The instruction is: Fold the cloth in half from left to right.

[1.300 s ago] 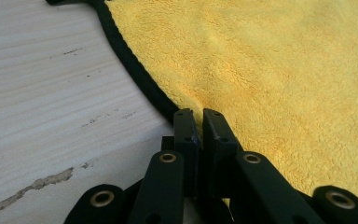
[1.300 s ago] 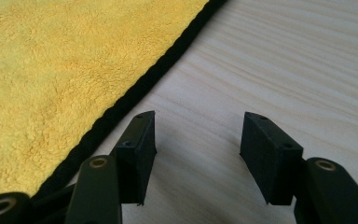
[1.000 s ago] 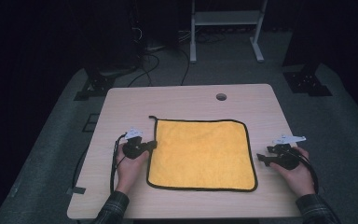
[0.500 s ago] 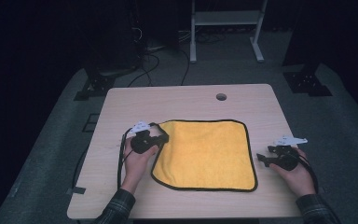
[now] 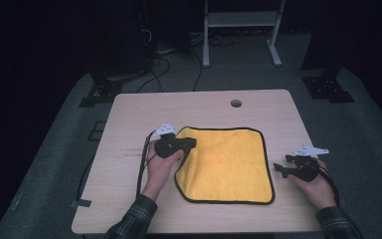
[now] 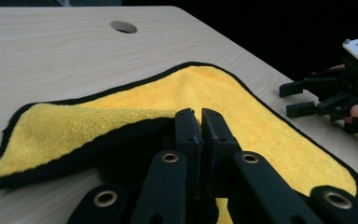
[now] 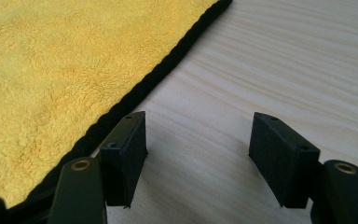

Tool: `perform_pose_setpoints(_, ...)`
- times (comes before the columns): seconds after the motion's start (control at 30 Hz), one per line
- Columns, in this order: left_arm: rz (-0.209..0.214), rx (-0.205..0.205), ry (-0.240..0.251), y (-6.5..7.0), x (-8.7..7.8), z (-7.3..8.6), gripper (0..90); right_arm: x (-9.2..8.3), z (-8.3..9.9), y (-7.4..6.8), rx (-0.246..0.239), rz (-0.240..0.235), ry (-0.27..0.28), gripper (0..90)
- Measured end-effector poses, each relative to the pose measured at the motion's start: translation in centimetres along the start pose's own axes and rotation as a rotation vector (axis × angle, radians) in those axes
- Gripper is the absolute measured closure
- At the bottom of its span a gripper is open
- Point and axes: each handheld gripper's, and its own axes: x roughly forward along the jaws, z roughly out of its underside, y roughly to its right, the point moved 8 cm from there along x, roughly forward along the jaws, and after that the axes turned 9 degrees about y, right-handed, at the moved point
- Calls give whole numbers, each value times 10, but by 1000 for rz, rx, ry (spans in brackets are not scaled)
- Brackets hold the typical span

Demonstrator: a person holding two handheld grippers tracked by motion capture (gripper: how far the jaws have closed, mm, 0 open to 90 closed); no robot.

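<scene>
Left gripper (image 5: 186,144): over the table's left-centre, jaws pressed together, pinching a fold of the yellow cloth (image 5: 229,162) at its left edge. Left hand (image 5: 160,167) wraps the body from behind, plaid sleeve entering from the near edge.

Right gripper (image 5: 280,168): near the table's right edge, jaws spread apart, low over bare wood just beside the cloth's border. Right hand (image 5: 317,185) grips it from behind.

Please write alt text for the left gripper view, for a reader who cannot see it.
The left tool, its two black jaws closed, pinches the near edge of a square yellow microfibre cloth with black trim, lifting it into a fold above the light wooden table. At the far right, the other tool rests open in a hand beside the cloth.
</scene>
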Motion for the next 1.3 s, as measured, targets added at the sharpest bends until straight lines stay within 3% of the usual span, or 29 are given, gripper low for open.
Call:
perform_pose_setpoints(0.3,68,0,-13,26,30,-6,857,0,0,0,-3,-6,-2,352)
perform_pose_setpoints(0.93,191,-33,-45,73,105,0,857,1,-1,0,0,-7,-2,349)
perform_pose_setpoints(1.3,250,-33,-95,96,148,15,857,1,-1,0,0,-10,-1,349)
